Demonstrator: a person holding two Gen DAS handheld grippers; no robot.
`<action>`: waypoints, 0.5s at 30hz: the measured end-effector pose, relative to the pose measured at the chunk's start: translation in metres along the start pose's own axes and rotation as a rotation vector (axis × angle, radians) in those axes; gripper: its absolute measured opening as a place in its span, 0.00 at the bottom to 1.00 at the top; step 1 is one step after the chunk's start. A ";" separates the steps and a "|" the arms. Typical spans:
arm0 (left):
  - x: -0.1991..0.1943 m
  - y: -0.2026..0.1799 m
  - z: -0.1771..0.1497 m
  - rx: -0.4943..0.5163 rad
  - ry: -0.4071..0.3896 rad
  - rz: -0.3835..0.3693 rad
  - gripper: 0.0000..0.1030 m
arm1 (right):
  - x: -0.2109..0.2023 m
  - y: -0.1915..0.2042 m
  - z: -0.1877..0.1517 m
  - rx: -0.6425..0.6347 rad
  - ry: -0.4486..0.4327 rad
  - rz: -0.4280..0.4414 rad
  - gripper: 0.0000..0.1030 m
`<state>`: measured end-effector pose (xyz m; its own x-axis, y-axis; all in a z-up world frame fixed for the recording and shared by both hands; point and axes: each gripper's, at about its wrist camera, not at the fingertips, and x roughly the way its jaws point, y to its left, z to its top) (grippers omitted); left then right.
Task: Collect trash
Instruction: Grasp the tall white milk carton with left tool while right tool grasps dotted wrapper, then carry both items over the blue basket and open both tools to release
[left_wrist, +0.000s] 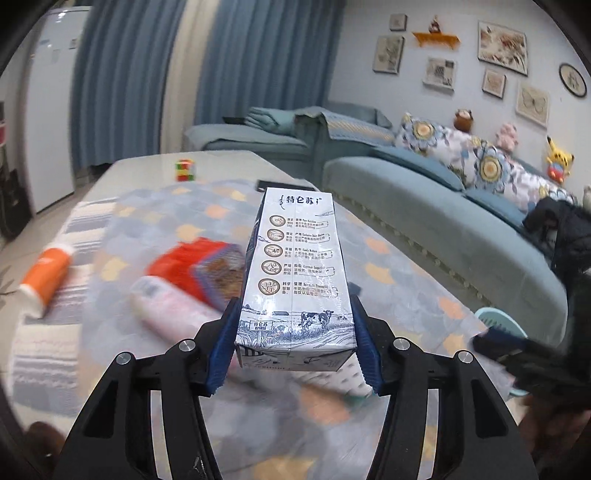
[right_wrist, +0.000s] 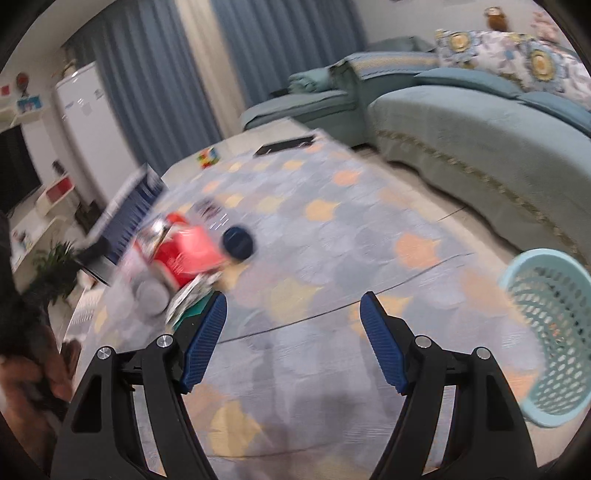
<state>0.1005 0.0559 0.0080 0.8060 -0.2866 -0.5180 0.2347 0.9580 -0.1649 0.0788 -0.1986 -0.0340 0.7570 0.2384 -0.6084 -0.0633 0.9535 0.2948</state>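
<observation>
Now the left gripper (left_wrist: 295, 332) fingers clench a milk carton (left_wrist: 299, 269); right gripper (right_wrist: 293, 332) fingers stand released, empty. Keep the carton level, squeeze steady, and carry it to the teal basket (right_wrist: 546, 332) before letting go.

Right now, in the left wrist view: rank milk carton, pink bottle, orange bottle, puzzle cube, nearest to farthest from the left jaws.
1. Milk carton: clamped in the left gripper.
2. Pink bottle: lying just left of the jaws.
3. Orange bottle: lying far left on the patterned cloth.
4. Puzzle cube: far end of the table, beyond the cloth.
</observation>
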 end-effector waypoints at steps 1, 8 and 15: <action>-0.012 0.009 0.001 -0.022 -0.015 0.005 0.53 | 0.007 0.009 -0.001 -0.023 0.015 0.027 0.69; -0.036 0.029 0.005 -0.096 -0.050 0.028 0.53 | 0.044 0.065 -0.002 -0.173 0.088 0.164 0.69; -0.034 0.017 0.006 -0.052 -0.049 0.024 0.53 | 0.090 0.088 0.002 -0.148 0.163 0.190 0.65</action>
<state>0.0802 0.0820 0.0274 0.8367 -0.2614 -0.4812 0.1873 0.9623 -0.1971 0.1425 -0.0936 -0.0617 0.6091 0.4303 -0.6662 -0.2975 0.9026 0.3110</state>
